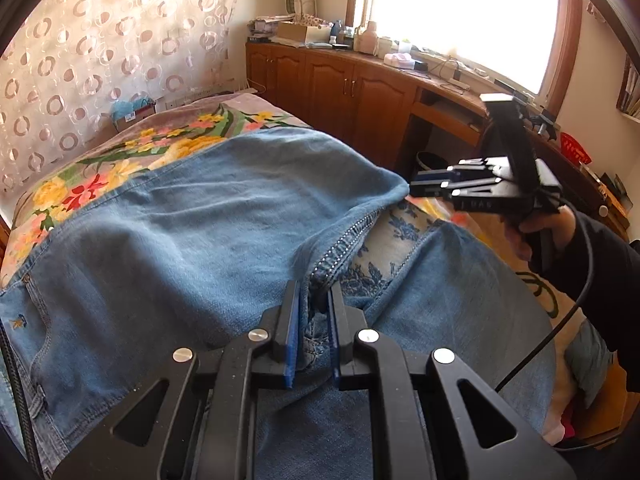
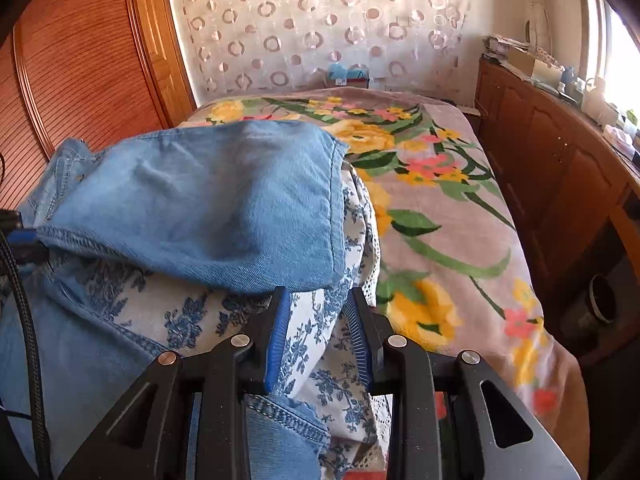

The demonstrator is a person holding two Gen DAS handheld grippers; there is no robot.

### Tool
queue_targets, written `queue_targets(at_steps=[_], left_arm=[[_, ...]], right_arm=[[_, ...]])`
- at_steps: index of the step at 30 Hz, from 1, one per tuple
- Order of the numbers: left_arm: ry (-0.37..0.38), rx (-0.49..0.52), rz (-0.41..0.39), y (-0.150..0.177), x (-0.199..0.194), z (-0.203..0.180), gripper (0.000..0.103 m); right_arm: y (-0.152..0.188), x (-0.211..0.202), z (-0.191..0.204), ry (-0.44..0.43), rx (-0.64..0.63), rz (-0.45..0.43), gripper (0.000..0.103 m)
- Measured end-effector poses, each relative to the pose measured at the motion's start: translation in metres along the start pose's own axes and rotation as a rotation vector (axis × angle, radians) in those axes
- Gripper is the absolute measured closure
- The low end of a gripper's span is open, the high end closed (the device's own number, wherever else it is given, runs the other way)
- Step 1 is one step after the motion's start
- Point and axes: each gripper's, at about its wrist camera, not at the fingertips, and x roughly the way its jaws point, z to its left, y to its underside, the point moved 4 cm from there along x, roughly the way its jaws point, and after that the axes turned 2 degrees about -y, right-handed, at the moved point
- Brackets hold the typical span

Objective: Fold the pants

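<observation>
Light blue jeans point(image 1: 192, 224) lie across the flowered bed, one leg folded over the other. My left gripper point(image 1: 314, 312) is shut on a bunch of denim near the crotch seam. My right gripper point(image 1: 416, 186) shows in the left wrist view, level with the folded leg's hem, just off its edge; a hand holds it. In the right wrist view the right gripper point(image 2: 316, 300) is open, its blue pads empty, just in front of the folded leg point(image 2: 208, 204), above a blue-and-white floral cloth point(image 2: 320, 344).
A flowered blanket point(image 2: 440, 208) covers the bed. Wooden cabinets point(image 1: 340, 84) with cluttered tops run along the right, below a bright window. A curtain with circles point(image 2: 320, 20) hangs behind the bed. A wooden wardrobe point(image 2: 72, 60) stands left. A cable point(image 1: 560, 320) hangs from the right gripper.
</observation>
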Motion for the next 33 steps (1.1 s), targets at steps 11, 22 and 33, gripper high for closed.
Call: queue_targets(at_steps=[11, 22, 33], left_arm=[[0.009, -0.013, -0.003, -0.002, -0.001, 0.001, 0.09], [0.015, -0.01, -0.006, -0.002, -0.002, 0.001, 0.091], [0.055, 0.005, -0.036, -0.003, -0.018, -0.013, 0.092]], right_arm=[[-0.014, 0.027, 0.001, 0.041, -0.064, 0.013, 0.073], [-0.008, 0.03, -0.007, -0.046, -0.09, -0.043, 0.102], [0.004, -0.048, -0.02, 0.059, -0.064, -0.14, 0.103]])
